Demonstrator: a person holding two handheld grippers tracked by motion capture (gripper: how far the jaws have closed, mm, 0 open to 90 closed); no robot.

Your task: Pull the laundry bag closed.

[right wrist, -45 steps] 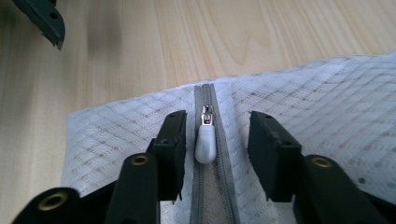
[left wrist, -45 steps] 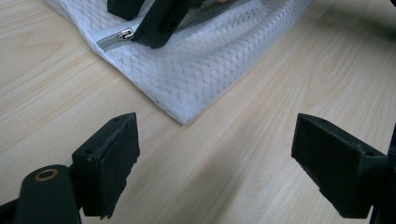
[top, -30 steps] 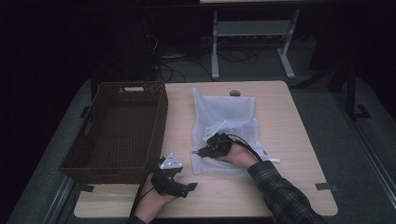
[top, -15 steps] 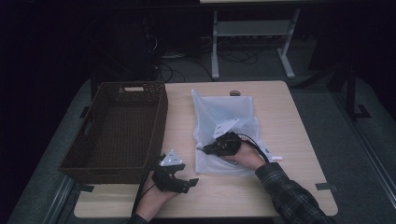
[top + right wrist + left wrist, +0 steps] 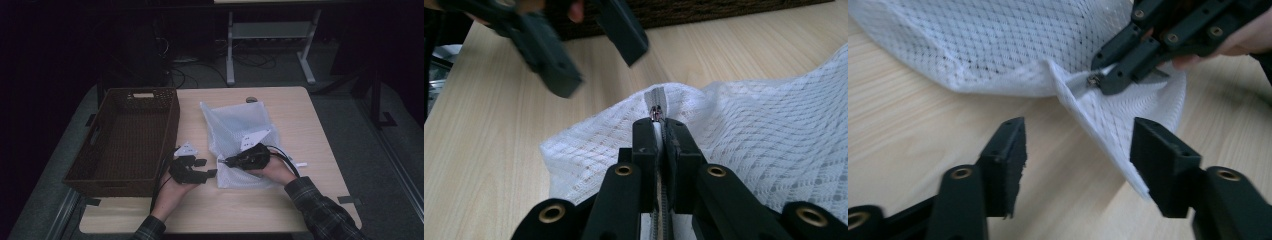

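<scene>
White mesh laundry bag (image 5: 240,135), diamond-net weave, soft and rumpled, at centre frame in the high view on a pale woodgrain table (image 5: 310,120); grey zip with small metal zipper pull (image 5: 655,112), seen close in the right gripper view; right gripper (image 5: 223,161) pressed tight on the zip tape just behind that pull; left gripper (image 5: 207,167) spread wide, holding nothing, bag corner between its jaws; dark woven basket (image 5: 100,165), rectangular, at left.
</scene>
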